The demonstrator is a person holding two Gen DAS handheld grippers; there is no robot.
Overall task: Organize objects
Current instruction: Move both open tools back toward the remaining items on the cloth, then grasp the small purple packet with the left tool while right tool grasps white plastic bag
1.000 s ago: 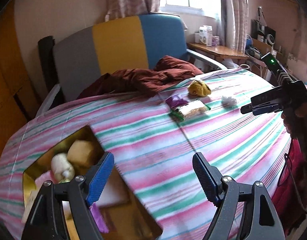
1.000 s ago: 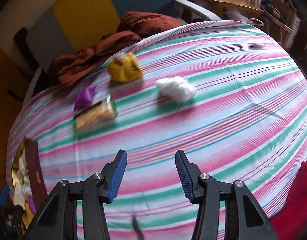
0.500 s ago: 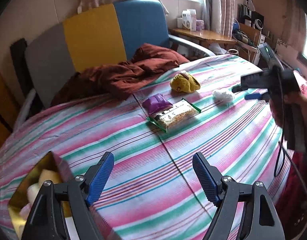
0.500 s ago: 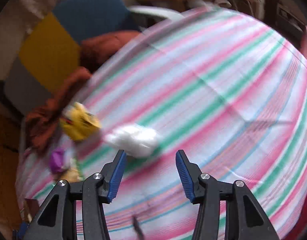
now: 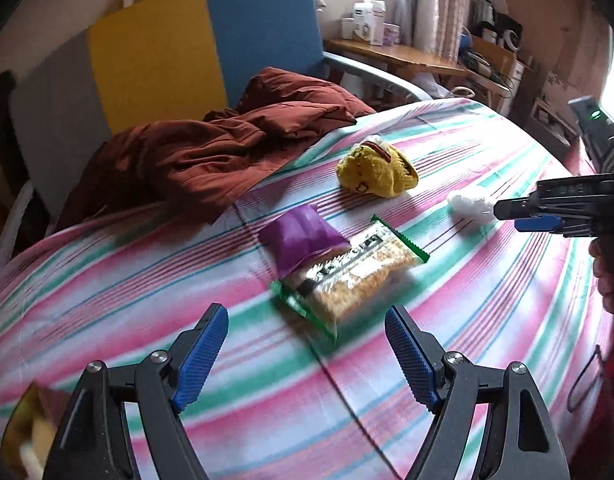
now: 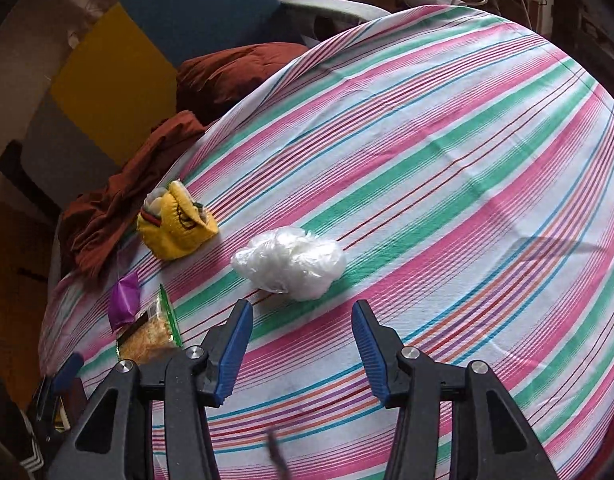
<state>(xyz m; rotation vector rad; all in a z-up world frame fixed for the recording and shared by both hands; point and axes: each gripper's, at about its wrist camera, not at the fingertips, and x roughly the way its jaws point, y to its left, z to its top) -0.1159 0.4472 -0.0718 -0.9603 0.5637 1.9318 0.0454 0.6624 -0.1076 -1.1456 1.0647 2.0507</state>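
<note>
Crumpled white plastic bag (image 6: 290, 263): lies on the striped pink, green and white cloth of the bed (image 6: 447, 152), long axis running from 9 to 3 o'clock in the right wrist view; no clear pointing end. It sits just ahead of the right hand-held gripper (image 6: 302, 350), at its 12 o'clock, lined up with the gap between the parted jaws, untouched.

Clear and green snack packet (image 5: 353, 278): long axis from 7 to 1 o'clock in the left wrist view, at 12 o'clock from the left hand-held gripper (image 5: 307, 354), whose jaws stand wide apart and empty.

Purple foil pouch (image 5: 303, 238): its near edge overlapping the packet's upper left end.

Yellow plush toy (image 6: 175, 226): at 10 o'clock from the white bag, apart from it.

Rumpled maroon blanket (image 5: 223, 148): at the far edge of the bed, against a grey, yellow and blue chair back (image 5: 159, 48).
</note>
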